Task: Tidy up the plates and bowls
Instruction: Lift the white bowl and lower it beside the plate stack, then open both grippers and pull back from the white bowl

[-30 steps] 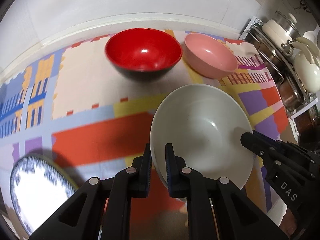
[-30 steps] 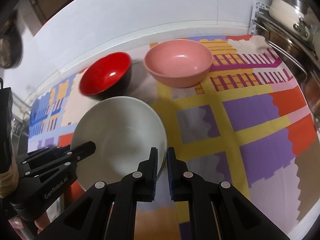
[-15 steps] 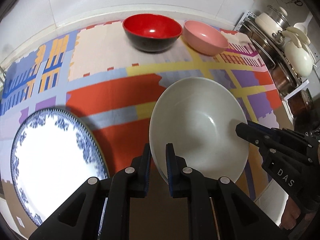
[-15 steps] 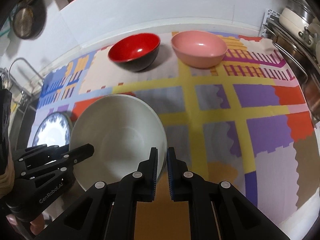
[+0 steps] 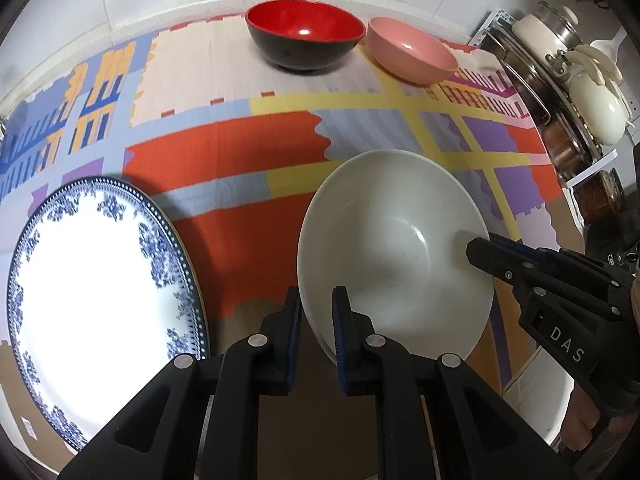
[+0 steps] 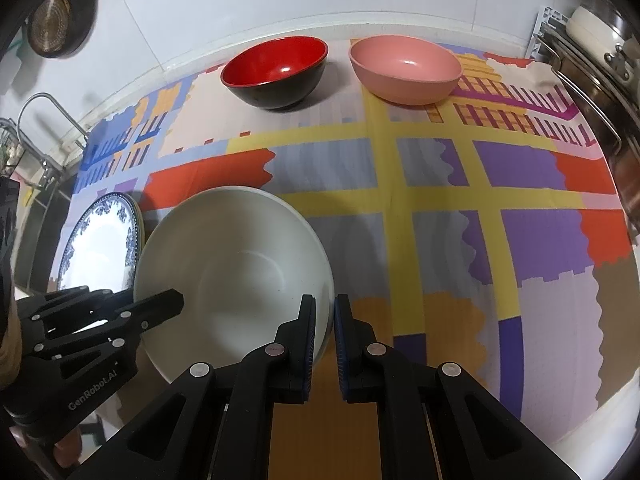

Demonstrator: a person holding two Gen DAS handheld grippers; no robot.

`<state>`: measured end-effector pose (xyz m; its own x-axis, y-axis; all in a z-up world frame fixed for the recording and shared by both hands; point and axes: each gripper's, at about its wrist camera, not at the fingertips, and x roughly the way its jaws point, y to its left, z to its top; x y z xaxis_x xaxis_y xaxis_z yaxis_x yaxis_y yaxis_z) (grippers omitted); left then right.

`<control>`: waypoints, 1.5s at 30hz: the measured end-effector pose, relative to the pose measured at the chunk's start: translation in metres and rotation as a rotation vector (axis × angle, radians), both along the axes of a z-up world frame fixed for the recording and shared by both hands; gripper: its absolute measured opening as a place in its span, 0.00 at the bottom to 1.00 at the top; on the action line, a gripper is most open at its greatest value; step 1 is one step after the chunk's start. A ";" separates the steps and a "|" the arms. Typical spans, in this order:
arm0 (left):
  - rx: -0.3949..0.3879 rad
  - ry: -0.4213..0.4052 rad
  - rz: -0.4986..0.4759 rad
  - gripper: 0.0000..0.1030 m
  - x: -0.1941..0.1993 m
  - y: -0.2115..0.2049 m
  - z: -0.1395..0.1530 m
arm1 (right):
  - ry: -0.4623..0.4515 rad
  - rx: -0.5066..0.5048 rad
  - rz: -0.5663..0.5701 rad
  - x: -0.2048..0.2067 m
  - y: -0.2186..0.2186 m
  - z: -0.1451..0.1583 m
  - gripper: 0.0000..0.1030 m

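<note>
Both grippers were clamped on the white bowl [image 5: 394, 240] at once: the left gripper [image 5: 316, 312] pinched the near-left part of its rim, and the right gripper [image 6: 324, 320] pinched the opposite side, one finger inside the wall and one outside in each case. Gripping at two opposed points made sense for a wide, heavy-looking dish, since a single pinch on the rim would likely have let it swing or slip.

It sat low over the patterned cloth [image 6: 440, 200], near the front edge, just beside the blue-and-white plate [image 5: 92, 280]; whether its base rested on the cloth or hung slightly clear could not be told from these distorted views. The plate lay flat at the left, apparently with a second rim under it, which suggested a stack for flat ware.

At the back, the red bowl [image 6: 276, 72] and the pink bowl [image 6: 406, 68] stood upright side by side near the wall, close but probably not touching. That pairing read as the bowls' place, so the white one seemed likely bound there or for nesting.
</note>
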<state>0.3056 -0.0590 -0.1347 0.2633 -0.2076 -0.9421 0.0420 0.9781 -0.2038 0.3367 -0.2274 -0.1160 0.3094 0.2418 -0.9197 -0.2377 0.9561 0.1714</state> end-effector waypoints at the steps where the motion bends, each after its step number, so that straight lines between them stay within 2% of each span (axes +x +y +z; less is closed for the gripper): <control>1: -0.002 0.005 0.000 0.15 0.000 0.000 -0.001 | 0.002 0.000 0.000 0.000 0.000 -0.001 0.11; 15: -0.007 0.015 0.005 0.17 0.000 0.001 -0.006 | 0.005 0.003 0.001 0.000 -0.001 -0.002 0.11; 18: 0.011 -0.001 0.005 0.23 0.001 0.001 -0.003 | 0.002 0.012 -0.001 0.000 0.000 -0.002 0.11; 19: 0.019 -0.008 0.005 0.28 0.001 0.001 -0.002 | 0.002 0.014 -0.001 0.001 0.000 -0.002 0.11; 22: 0.059 -0.047 0.013 0.37 0.002 0.003 0.004 | -0.011 0.009 -0.007 0.002 -0.001 0.000 0.16; 25: 0.098 -0.102 0.016 0.42 0.003 0.005 0.015 | -0.040 0.011 -0.022 0.002 -0.004 0.006 0.24; 27: 0.126 -0.141 0.014 0.46 0.005 0.006 0.023 | -0.062 0.011 -0.031 0.002 -0.006 0.011 0.26; 29: 0.151 -0.185 0.004 0.57 0.007 0.005 0.033 | -0.083 0.011 -0.033 0.004 -0.006 0.016 0.31; 36: 0.198 -0.298 -0.046 0.66 0.030 -0.001 0.063 | -0.148 0.019 -0.082 0.020 -0.018 0.034 0.38; 41: 0.216 -0.365 -0.101 0.74 0.055 -0.014 0.083 | -0.217 0.021 -0.138 0.035 -0.032 0.052 0.51; 45: 0.234 -0.403 -0.135 0.77 0.075 -0.022 0.099 | -0.246 0.034 -0.186 0.049 -0.043 0.063 0.52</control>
